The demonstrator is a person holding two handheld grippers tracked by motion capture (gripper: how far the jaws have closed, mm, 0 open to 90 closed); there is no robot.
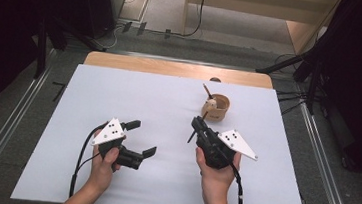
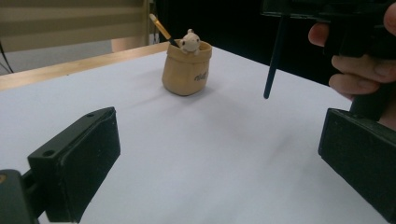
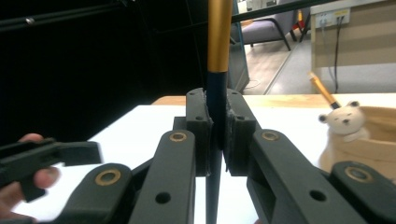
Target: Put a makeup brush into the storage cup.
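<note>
A tan pot [image 1: 217, 107] with a small bear figure [image 2: 189, 41] on its rim stands on the white table top [image 1: 144, 93], right of centre toward the back. One brush [image 1: 206, 90] leans in it. My right gripper [image 1: 198, 124] is just in front of the pot, shut on a second brush [image 3: 219, 35] with a dark handle and a gold ferrule. That brush stands upright between the jaws, and its dark lower end [image 2: 274, 60] hangs above the table. My left gripper [image 1: 144, 137] is held at the left, open and empty, its jaws wide apart [image 2: 219, 154] and facing the pot [image 2: 186, 72].
The white sheet ends at a wooden table edge [image 1: 177, 69] at the back. Dark stands and cables [image 1: 293, 67] surround the table on the floor. The person's hand [image 2: 359, 70] on the right gripper is close to the left gripper's right jaw.
</note>
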